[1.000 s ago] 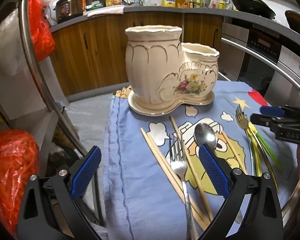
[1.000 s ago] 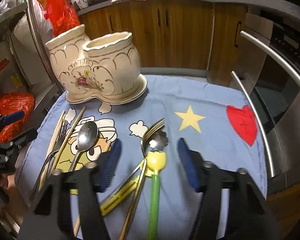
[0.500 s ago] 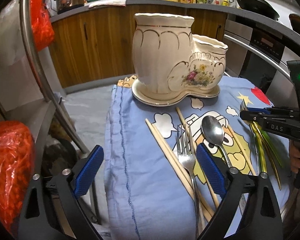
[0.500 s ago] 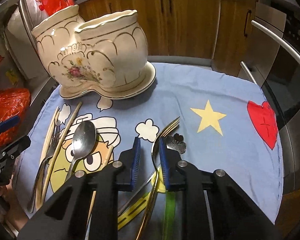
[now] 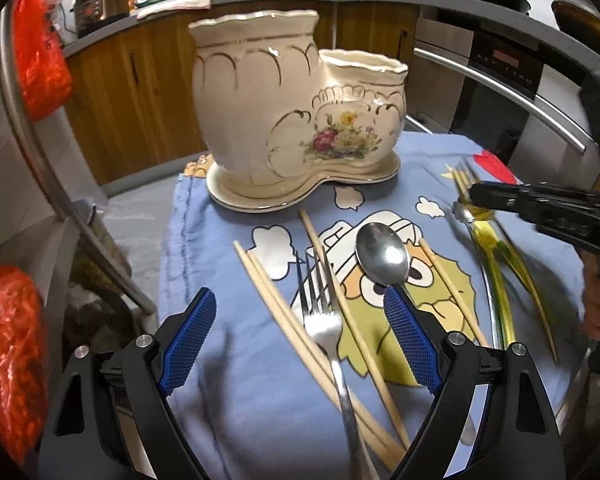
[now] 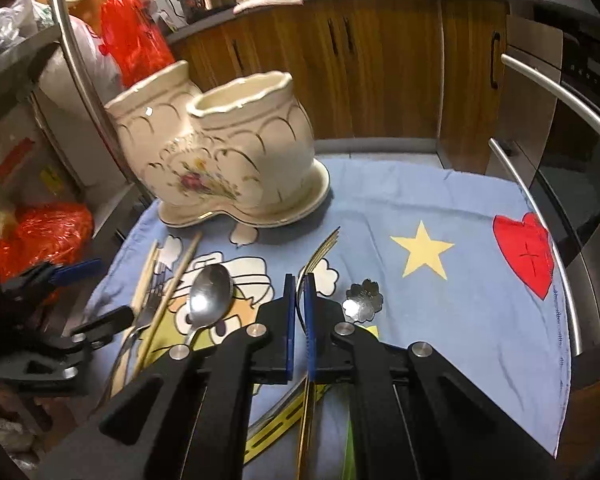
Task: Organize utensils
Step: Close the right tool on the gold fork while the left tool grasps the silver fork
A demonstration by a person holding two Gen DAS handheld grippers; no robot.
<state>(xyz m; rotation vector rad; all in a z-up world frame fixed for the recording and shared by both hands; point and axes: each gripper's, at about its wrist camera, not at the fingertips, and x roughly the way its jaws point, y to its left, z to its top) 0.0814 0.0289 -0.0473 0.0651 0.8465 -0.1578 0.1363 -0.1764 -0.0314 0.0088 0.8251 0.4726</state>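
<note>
A cream two-pot ceramic holder [image 5: 300,120] [image 6: 220,160] stands at the back of the blue cartoon cloth [image 6: 420,208]. My left gripper [image 5: 298,320] hovers over a silver fork [image 5: 320,320] and wooden chopsticks [image 5: 276,300]. Its jaws are closing, and the blue pads [image 5: 188,336] stand wide of both without touching them. A silver spoon [image 5: 382,256] lies just ahead of the right pad. My right gripper [image 6: 299,292] [image 5: 476,192] is shut on the neck of a gold fork [image 6: 324,248], whose tines point toward the holder.
A flower-headed spoon [image 6: 366,300] and a yellow-handled utensil [image 6: 276,424] lie beside the right gripper. Curved steel rails [image 6: 540,216] ring the table. An oven [image 5: 500,92] and wooden cabinets [image 6: 380,60] stand behind, and red bags [image 5: 8,352] hang at the left.
The right gripper's jaws closed from wide apart onto the gold fork. The left gripper came lower and closer over the silver fork and chopsticks, its jaws a little narrower.
</note>
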